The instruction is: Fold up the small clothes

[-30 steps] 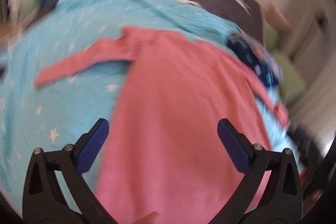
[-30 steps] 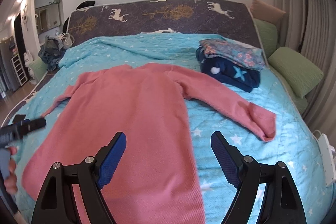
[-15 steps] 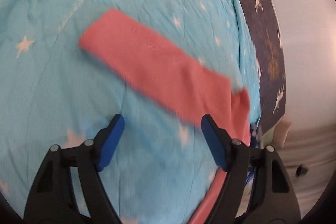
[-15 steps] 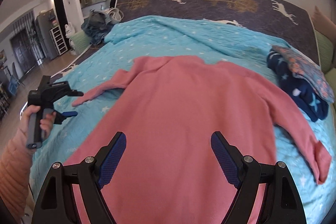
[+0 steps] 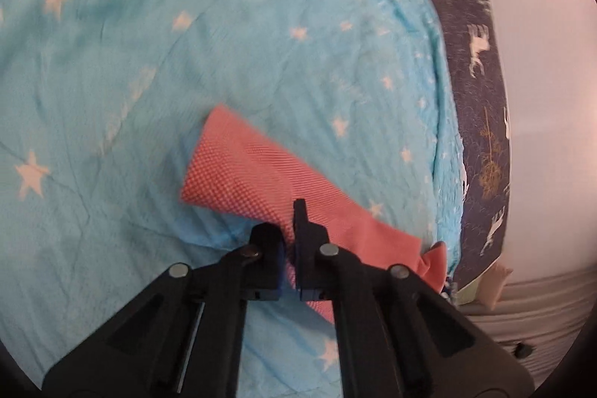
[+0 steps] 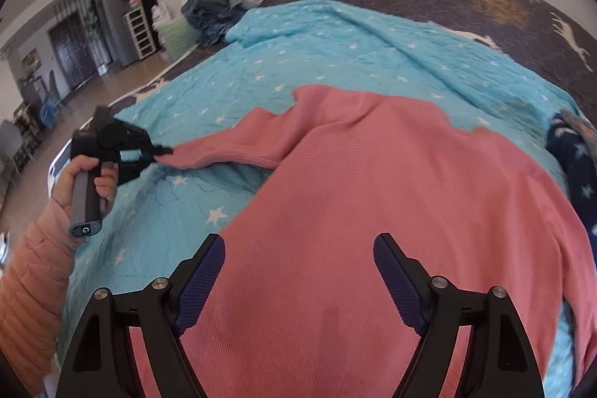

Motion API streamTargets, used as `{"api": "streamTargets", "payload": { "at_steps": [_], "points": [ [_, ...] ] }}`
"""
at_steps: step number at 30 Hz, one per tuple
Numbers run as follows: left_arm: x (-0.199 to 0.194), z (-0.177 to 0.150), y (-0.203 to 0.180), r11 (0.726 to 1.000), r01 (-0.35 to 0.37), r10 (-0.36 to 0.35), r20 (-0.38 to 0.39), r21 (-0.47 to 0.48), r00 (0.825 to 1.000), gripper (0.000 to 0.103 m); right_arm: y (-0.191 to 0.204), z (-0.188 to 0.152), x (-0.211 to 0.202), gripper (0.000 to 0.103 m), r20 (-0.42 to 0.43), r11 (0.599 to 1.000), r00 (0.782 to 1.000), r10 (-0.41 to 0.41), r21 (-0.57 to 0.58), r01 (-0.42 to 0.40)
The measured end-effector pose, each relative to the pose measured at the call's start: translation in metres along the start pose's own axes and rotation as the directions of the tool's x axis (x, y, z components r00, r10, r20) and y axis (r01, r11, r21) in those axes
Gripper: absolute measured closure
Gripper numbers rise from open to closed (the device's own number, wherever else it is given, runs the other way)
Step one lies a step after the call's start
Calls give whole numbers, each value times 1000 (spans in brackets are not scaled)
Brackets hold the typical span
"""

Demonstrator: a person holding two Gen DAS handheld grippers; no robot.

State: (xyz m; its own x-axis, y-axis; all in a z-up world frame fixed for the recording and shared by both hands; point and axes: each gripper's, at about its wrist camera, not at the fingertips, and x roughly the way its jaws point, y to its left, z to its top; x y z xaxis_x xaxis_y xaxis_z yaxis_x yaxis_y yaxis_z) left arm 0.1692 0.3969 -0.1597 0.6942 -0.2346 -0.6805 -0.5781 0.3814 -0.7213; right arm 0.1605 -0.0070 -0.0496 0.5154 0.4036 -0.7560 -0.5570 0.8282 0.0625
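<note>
The left gripper point(image 5: 289, 230) points steeply downward, its jaws pressed together on a fold of pink sleeve point(image 5: 238, 174). A bare hand point(image 6: 84, 179) in a padded orange sleeve point(image 6: 30, 290) grips its grey handle. The right gripper point(image 6: 298, 280) hovers tilted downward, jaws wide apart, having just been narrowing slightly with nothing pinched between them.

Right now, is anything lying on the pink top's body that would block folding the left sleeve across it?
Nothing visible does. The left tongs are shut on the sleeve; the pink top lies bare, and the right tongs hover open above it.
</note>
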Motion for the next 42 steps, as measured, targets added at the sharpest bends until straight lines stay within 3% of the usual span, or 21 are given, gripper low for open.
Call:
{"api": "streamTargets", "payload": {
  "at_steps": [5,7,10,12,13,14,15,17,19,21,22,24,27,29,31,33,35,37,40,42],
  "points": [
    [-26,0,-89,979,53,-69,77,196,995,99,-7,2,-6,30,29,998,999,38,39,-39],
    [-33,-8,-141,950,93,-123,83,297,989,99,-24,-2,-17,30,54,996,998,9,84,-14],
    [-41,-47,-231,862,171,-221,51,477,974,99,-68,-9,-37,30,73,977,995,-64,209,47],
    [-42,-98,-295,756,236,-283,-21,610,959,99,-106,-20,-55,29,80,947,990,-117,308,87],
    [-42,-116,-309,722,256,-295,-49,642,954,99,-120,-25,-62,29,80,934,987,-138,341,103],
    [-38,-150,-335,657,288,-306,-104,697,946,99,-137,-31,-71,29,80,916,982,-169,382,127],
    [-34,-173,-350,609,307,-306,-141,731,942,99,-152,-38,-79,29,78,897,977,-197,415,148],
    [-17,-240,-376,483,339,-277,-226,807,934,99,-180,-54,-93,29,70,859,967,-246,479,184],
    [7,-296,-387,393,350,-219,-283,851,934,97,-202,-71,-102,29,58,825,962,-267,529,197],
    [39,-344,-385,328,378,-123,-357,866,926,69,-221,-88,-108,29,38,795,964,-264,574,195],
    [57,-366,-380,305,398,-47,-404,865,914,62,-231,-98,-109,29,26,780,968,-249,598,184],
    [73,-388,-365,285,387,49,-417,877,908,59,-241,-111,-110,29,18,763,976,-218,627,159],
    [61,-392,-350,266,373,49,-399,889,916,57,-255,-124,-114,29,37,763,985,-171,638,109],
    [42,-373,-338,279,345,15,-364,896,931,53,-258,-127,-113,29,66,771,990,-125,634,55],
    [25,-346,-325,301,258,-11,-267,918,964,47,-259,-122,-109,29,98,778,994,-48,627,-24],
    [12,-323,-309,324,172,-15,-177,930,984,44,-255,-113,-102,29,114,783,993,2,617,-72],
    [-3,-293,-287,388,107,-2,-115,916,993,44,-254,-103,-92,29,103,792,994,27,605,-85],
    [-6,-275,-262,450,106,8,-123,887,992,44,-257,-99,-82,29,76,780,996,37,621,-77],
    [-3,-260,-221,540,162,38,-216,826,976,44,-256,-106,-75,29,80,765,992,95,632,-124],
    [6,-257,-202,571,176,64,-257,802,964,44,-257,-109,-72,30,68,771,995,72,629,-98]
  ]
}}
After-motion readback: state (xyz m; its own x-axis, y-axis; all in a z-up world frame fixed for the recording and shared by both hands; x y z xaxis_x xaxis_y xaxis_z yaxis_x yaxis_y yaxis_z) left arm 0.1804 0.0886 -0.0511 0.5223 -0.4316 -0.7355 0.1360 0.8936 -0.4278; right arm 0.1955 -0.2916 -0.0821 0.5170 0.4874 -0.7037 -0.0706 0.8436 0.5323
